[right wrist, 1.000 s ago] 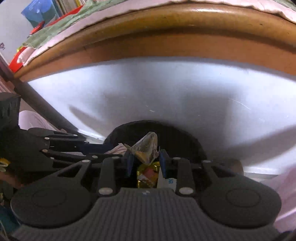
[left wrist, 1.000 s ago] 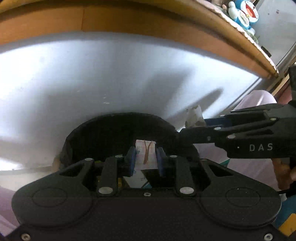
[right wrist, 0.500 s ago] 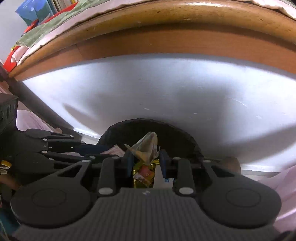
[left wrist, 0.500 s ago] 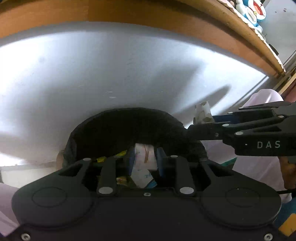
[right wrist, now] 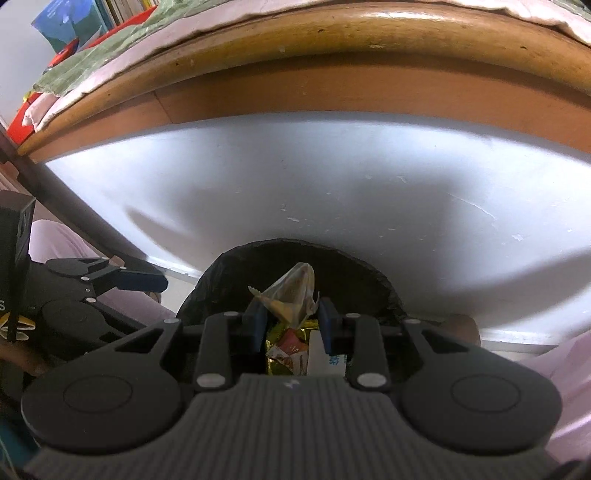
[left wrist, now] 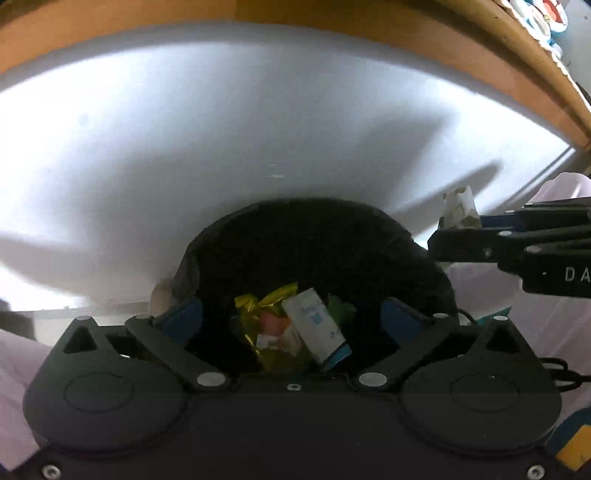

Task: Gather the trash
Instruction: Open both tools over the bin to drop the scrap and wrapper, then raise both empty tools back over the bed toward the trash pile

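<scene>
A black-lined trash bin (left wrist: pixel 295 221) sits below both grippers. Inside it lie a gold wrapper (left wrist: pixel 258 314) and a white-and-blue packet (left wrist: pixel 314 325). My left gripper (left wrist: pixel 291 319) hangs over the bin's mouth, open, with nothing between its blue pads. My right gripper (right wrist: pixel 290 317) is shut on a crumpled translucent wrapper (right wrist: pixel 291 291), held just above the bin (right wrist: pixel 229 266). In the left wrist view the right gripper (left wrist: pixel 458 230) reaches in from the right with that wrapper (left wrist: pixel 460 205) sticking up. The left gripper (right wrist: pixel 147 282) shows at the left of the right wrist view.
A white panel (right wrist: pixel 332 184) stands behind the bin, under a wooden table edge (right wrist: pixel 332 48). Cloth and books (right wrist: pixel 74 29) lie on the table at the upper left. Pink fabric (left wrist: pixel 498 295) lies to the right of the bin.
My left gripper has opened and the pale paper it held is gone from between its pads. The right gripper stays shut on its wrapper over the bin.
</scene>
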### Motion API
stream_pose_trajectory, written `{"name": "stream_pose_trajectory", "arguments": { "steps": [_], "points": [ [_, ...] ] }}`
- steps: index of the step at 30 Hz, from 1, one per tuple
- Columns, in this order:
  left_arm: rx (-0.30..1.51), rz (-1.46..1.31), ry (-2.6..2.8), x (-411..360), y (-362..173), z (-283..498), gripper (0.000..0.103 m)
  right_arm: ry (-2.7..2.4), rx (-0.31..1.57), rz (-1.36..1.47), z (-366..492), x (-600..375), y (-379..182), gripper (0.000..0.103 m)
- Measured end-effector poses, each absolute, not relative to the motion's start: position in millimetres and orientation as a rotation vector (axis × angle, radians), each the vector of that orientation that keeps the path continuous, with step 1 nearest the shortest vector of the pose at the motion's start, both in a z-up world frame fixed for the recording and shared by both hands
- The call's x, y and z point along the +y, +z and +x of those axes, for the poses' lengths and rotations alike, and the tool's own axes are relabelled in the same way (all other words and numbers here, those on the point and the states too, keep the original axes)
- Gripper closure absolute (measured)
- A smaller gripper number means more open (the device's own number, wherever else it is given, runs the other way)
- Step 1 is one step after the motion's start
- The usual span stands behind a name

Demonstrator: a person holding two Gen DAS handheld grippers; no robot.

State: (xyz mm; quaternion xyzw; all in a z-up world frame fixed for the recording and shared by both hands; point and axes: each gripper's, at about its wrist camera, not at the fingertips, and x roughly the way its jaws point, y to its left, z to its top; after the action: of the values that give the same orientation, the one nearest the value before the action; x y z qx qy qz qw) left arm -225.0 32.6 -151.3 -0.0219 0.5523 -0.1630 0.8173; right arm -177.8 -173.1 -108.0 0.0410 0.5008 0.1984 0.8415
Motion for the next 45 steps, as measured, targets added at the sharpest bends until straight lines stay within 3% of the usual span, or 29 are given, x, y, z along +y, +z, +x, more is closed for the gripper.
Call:
{"name": "stream_pose_trajectory", "arguments": {
  "steps": [5, 8, 10, 13, 18, 33, 45],
  "points": [
    [1.183, -0.082, -0.338, 41, -148, -230, 0.0, 0.429, 1.069, 0.095, -177, -173, -109, 0.068],
    [1.175, -0.091, -0.317, 43, -145, -228, 0.0, 0.434, 1.068, 0.123, -175, -173, -106, 0.061],
    [1.166, -0.103, -0.32, 45, -140, -226, 0.0, 0.428, 1.06, 0.143, -173, -174, -103, 0.032],
    [1.16, -0.097, -0.317, 45, -135, -224, 0.0, 0.413, 1.029, 0.134, -172, -175, -95, 0.014],
    [1.155, -0.055, -0.316, 42, -130, -220, 0.0, 0.357, 1.012, 0.149, -169, -180, -89, 0.0],
    [1.17, -0.064, -0.359, 35, -123, -220, 0.0, 0.345, 1.03, 0.264, -168, -198, -85, 0.0],
    [0.99, -0.094, -0.396, 34, -48, -218, 0.0, 0.286, 0.875, 0.23, -174, -212, -21, 0.0]
  ]
}}
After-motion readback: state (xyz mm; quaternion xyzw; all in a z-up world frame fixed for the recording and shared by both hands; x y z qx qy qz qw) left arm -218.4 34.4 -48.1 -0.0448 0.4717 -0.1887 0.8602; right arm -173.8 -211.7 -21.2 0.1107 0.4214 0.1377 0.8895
